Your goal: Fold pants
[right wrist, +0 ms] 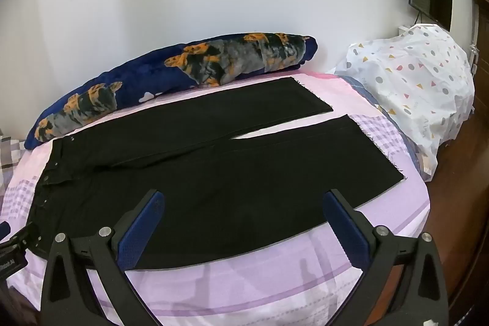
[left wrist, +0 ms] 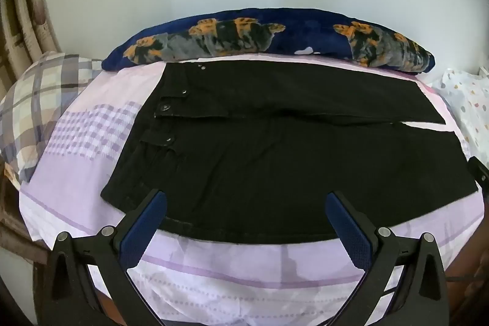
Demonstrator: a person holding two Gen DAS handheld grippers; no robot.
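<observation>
Black pants (left wrist: pixel 275 148) lie flat and spread out on the pink bed sheet (left wrist: pixel 76 173), waistband at the left, both legs running to the right. In the right wrist view the pants (right wrist: pixel 229 167) show their two leg hems at the right. My left gripper (left wrist: pixel 246 203) is open and empty, just above the near edge of the pants by the waist end. My right gripper (right wrist: pixel 244 203) is open and empty, over the near leg's edge. The left gripper also shows at the far left of the right wrist view (right wrist: pixel 12 246).
A navy blanket roll (left wrist: pixel 275 35) with orange and grey print lies along the wall behind the pants. A plaid pillow (left wrist: pixel 33 103) is at the left. A white dotted bundle (right wrist: pixel 415 81) sits at the right end. The bed's near edge drops to a wooden floor (right wrist: pixel 458 188).
</observation>
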